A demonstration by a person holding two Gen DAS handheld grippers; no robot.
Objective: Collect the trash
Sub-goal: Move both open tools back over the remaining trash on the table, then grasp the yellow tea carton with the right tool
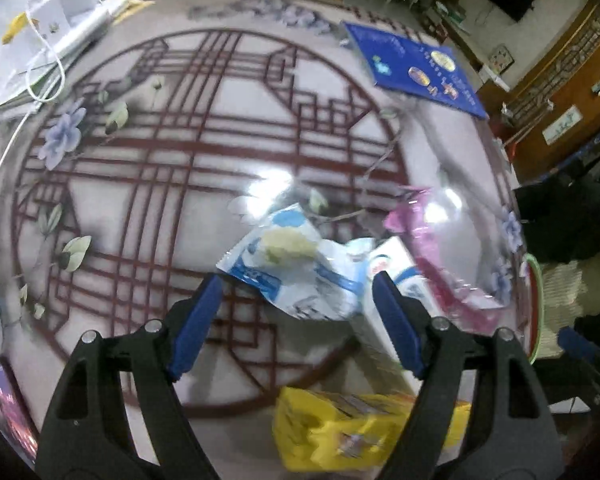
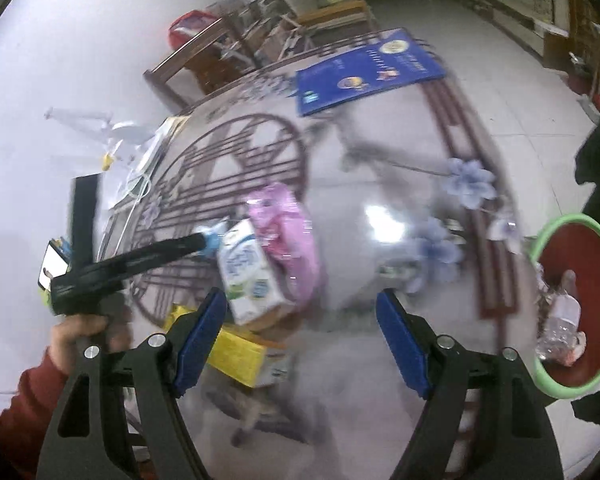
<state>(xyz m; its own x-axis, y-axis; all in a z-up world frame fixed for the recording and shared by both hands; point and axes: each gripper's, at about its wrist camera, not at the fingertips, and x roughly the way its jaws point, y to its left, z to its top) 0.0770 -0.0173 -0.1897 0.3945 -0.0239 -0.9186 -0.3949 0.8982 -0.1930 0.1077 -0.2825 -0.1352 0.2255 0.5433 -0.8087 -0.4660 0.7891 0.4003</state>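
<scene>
On the patterned glass table (image 1: 180,168) lie a blue-and-white snack wrapper (image 1: 296,264), a white milk carton (image 1: 400,280), a pink plastic bag (image 1: 444,260) and a yellow box (image 1: 348,428). My left gripper (image 1: 296,288) is open, its jaws on either side of the wrapper's near end. My right gripper (image 2: 302,312) is open and empty above the table, right of the carton (image 2: 248,276), pink bag (image 2: 288,240) and yellow box (image 2: 236,352). The left gripper (image 2: 204,242) also shows in the right wrist view, reaching at the wrapper.
A red bin with a green rim (image 2: 572,304) stands off the table's right edge, holding a plastic bottle (image 2: 560,320). A blue book (image 1: 412,64) lies at the far side. Papers and a white cable (image 1: 48,64) sit far left. A phone (image 1: 8,404) lies near left.
</scene>
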